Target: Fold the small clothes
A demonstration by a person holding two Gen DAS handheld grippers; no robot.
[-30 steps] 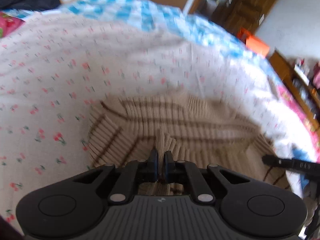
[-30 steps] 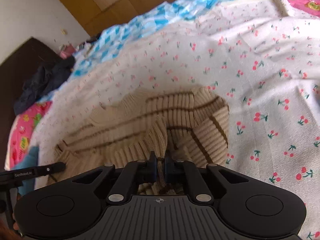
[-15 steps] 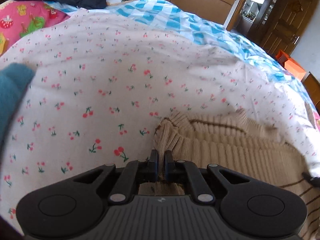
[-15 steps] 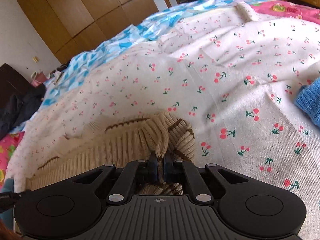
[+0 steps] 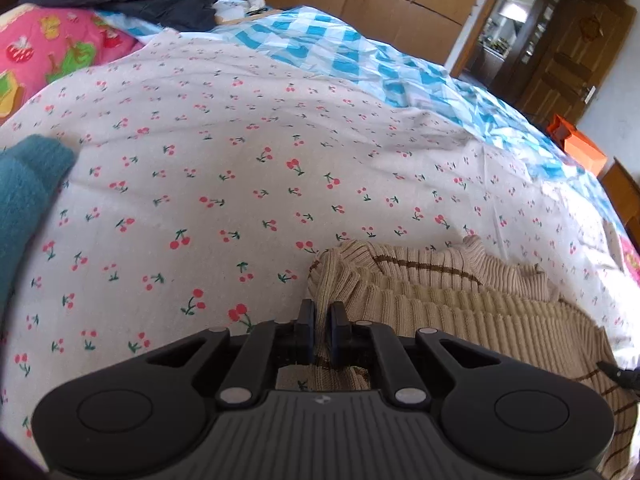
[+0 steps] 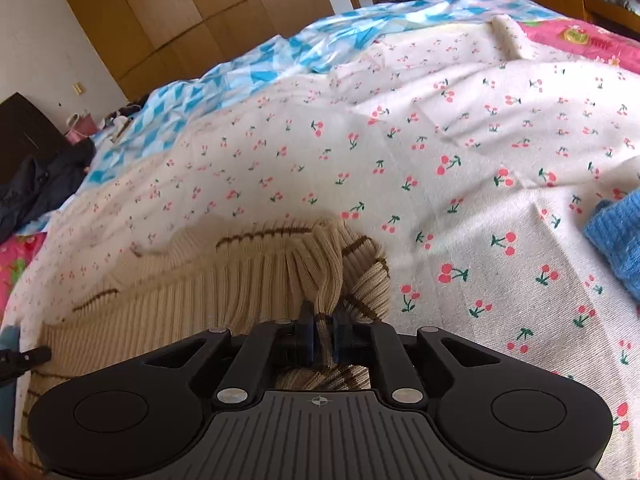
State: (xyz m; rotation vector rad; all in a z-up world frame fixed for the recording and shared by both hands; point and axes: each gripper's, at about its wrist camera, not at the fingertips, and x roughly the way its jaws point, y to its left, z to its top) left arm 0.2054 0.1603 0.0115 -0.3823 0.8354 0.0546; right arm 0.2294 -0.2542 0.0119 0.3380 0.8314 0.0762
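A cherry-print sheet [image 5: 240, 184] covers the bed, wooden wardrobes [image 6: 192, 12] beyond it. On the sheet lies the beige ribbed sweater [image 6: 224, 280], bare sheet beyond its far edge. The left gripper [image 5: 321, 312] and right gripper [image 6: 323, 320] each pinch sweater fabric between narrow jaws.

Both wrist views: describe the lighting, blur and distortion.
Left wrist view: sharp, even daylight, strong fisheye bend of the white cherry-print bedsheet, dark vignette at the corners, open doorway bright. Right wrist view: also sharp, sunlit patch on the sheet at right, soft shadow under the beige ribbed brown-striped sweater fold.
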